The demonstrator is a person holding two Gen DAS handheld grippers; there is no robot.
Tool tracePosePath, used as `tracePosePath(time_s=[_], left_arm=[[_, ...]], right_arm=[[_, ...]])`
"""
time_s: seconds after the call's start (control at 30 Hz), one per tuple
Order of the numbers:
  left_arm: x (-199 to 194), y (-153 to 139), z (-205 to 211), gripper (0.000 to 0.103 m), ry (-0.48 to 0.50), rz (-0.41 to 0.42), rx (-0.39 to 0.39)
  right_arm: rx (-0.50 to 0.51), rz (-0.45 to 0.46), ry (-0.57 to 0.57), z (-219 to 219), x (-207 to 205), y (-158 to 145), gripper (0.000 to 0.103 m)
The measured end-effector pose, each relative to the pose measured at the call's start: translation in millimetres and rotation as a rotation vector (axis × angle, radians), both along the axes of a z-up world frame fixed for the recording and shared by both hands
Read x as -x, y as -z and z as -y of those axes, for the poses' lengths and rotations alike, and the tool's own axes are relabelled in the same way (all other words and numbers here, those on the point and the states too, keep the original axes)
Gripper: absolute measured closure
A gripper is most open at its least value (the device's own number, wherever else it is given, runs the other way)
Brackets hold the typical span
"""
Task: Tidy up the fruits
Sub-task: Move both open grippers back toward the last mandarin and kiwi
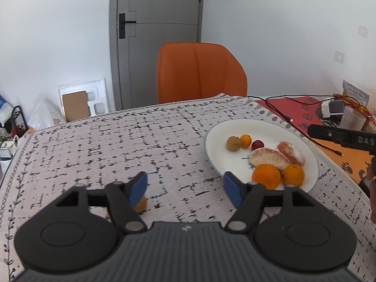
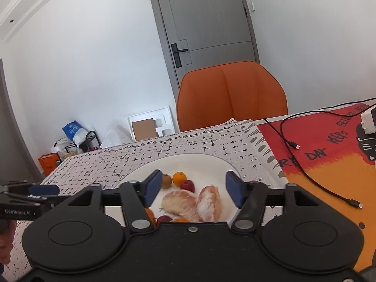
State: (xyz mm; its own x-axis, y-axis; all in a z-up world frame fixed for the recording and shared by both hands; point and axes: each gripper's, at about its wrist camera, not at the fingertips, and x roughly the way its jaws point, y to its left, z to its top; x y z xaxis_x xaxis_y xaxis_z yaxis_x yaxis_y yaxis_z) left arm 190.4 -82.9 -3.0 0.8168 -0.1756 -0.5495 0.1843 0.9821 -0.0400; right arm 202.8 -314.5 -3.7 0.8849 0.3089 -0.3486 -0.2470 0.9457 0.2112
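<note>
Cloth [image 1: 117, 141] patterned in black covers the surface; a white plate [image 1: 216, 138] of fruits sits right; orange chair [image 1: 199, 75], grey door [image 1: 159, 4] behind; left gripper [image 1: 185, 185] fingers gape, empty, one small orange [image 1: 141, 204] beside them; right gripper [image 2: 193, 191] fingers spread, empty, over the plate's pomelo segments [image 2: 181, 205].

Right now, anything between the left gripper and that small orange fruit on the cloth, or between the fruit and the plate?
Nothing visible. The small orange fruit lies half hidden behind the left gripper's left finger. Only bare tablecloth separates it from the plate.
</note>
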Motion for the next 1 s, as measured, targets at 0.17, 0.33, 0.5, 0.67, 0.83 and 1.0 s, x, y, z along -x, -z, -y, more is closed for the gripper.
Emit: tracePosePath(time_s=[0.17, 0.33, 0.5, 0.67, 0.83, 1.0], left_arm=[[13, -4, -8, 0.019, -0.021, 0.033, -0.018], [22, -6, -18, 0.016, -0.04, 0.033, -0.012], [31, -6, -30, 0.016, -0.059, 0.034, -0.016], [41, -6, -42, 0.016, -0.082, 0.037, -0.012], [49, -5, -53, 0.016, -0.102, 0.036, -0.012], [57, -3, -63, 0.016, -0.122, 0.031, -0.003]], right_arm=[[-0.013, -0.002, -0.023, -9, 11, -2, 0.025], [-0.01, -0.005, -0.06, -22, 20, -3, 0.019], [-0.004, -0.002, -0.1, -39, 29, -4, 0.009], [-0.004, -0.007, -0.129, -51, 33, -3, 0.0], [0.006, -0.017, -0.15, -63, 36, 0, 0.0], [0.007, -0.035, -0.164, -73, 37, 2, 0.0]])
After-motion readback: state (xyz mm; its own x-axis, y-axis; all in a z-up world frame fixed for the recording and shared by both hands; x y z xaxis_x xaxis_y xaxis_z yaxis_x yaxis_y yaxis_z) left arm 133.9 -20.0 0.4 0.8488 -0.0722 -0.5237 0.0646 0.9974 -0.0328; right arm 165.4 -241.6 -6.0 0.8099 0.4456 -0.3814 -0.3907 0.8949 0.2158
